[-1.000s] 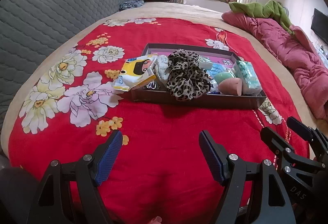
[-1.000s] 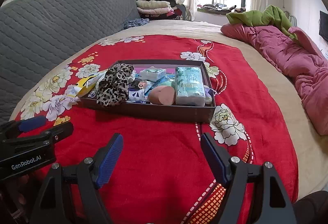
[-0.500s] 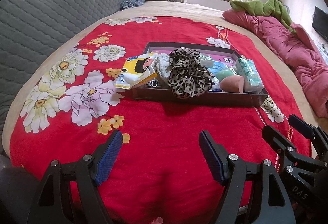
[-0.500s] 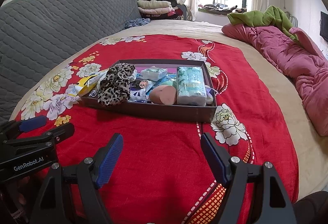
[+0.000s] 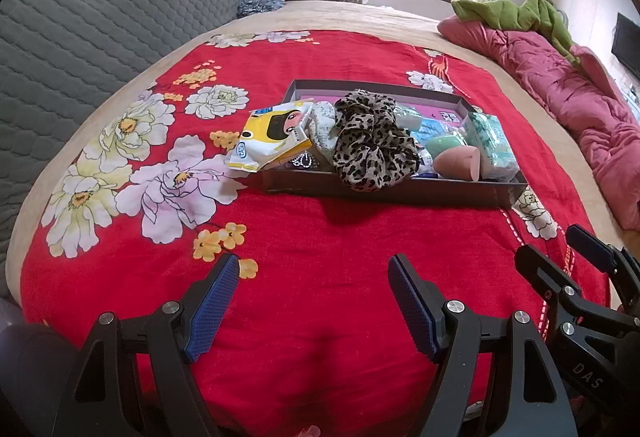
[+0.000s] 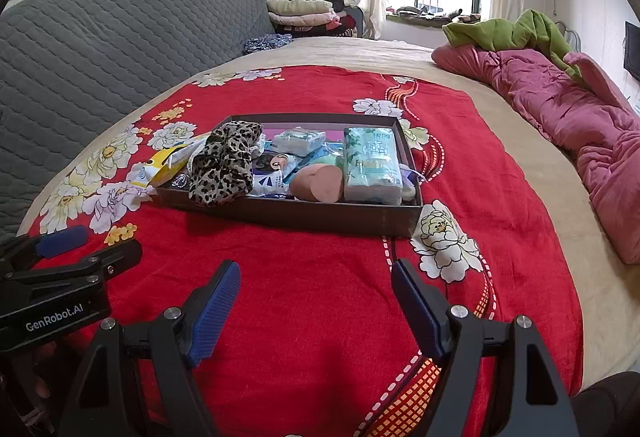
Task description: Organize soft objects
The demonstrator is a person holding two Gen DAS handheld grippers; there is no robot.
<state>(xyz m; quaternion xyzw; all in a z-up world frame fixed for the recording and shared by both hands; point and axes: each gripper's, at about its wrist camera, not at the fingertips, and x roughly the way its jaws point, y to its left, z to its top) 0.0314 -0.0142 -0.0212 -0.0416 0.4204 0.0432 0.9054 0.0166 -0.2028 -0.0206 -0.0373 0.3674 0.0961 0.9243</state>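
Observation:
A shallow dark box (image 5: 384, 193) (image 6: 304, 215) sits on the red floral blanket. It holds a leopard-print scrunchie (image 5: 372, 145) (image 6: 226, 167), a pink makeup sponge (image 5: 458, 164) (image 6: 318, 183), a mint sponge (image 5: 444, 143), a green tissue pack (image 5: 490, 143) (image 6: 372, 167) and small packets. A yellow wipes packet (image 5: 274, 137) (image 6: 166, 163) leans over the box's left edge. My left gripper (image 5: 314, 311) is open and empty, well short of the box. My right gripper (image 6: 316, 311) is open and empty, also short of it.
The red blanket (image 5: 312, 249) covers a beige bed. A grey quilted headboard (image 5: 100, 21) stands to the left. A pink duvet (image 6: 568, 117) with a green garment (image 6: 512, 31) lies on the right. Folded clothes (image 6: 300, 11) are stacked at the back.
Both grippers have drawn back slightly and risen a little; the box looks marginally farther away. Both stay open and empty. Nothing in the box has moved.

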